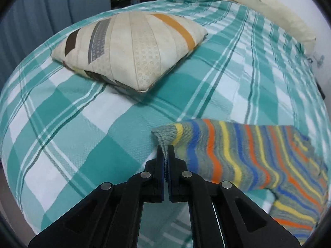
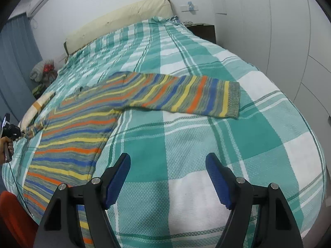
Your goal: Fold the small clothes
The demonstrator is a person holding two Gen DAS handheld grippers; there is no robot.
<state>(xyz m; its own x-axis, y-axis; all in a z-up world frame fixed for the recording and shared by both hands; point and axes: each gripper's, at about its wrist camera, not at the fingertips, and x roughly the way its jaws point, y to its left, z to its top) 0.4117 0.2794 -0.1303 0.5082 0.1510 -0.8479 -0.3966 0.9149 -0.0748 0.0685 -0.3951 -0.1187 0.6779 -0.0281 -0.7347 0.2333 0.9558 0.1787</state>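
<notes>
Sleeve folding is the step in hand, as we judge it. Our left gripper (image 1: 165, 155) has its jaws closed on the ribbed cuff (image 1: 164, 139) of one sleeve of the striped sweater (image 2: 74, 128), which lies spread on the bed (image 2: 186, 144). Our right gripper (image 2: 168, 177) hovers over bare bedspread with its jaws wide and holding nothing. The other sleeve (image 2: 182, 97) lies flat, stretched out toward the right-hand side of the bed, its cuff well apart from the body panel.

Next, we expect to carry the held cuff across the body panel and lay it flat, keeping the knit free of twist. The pillow (image 1: 130, 49) lies near, beyond the left gripper. Open bedspread surrounds the right gripper.
</notes>
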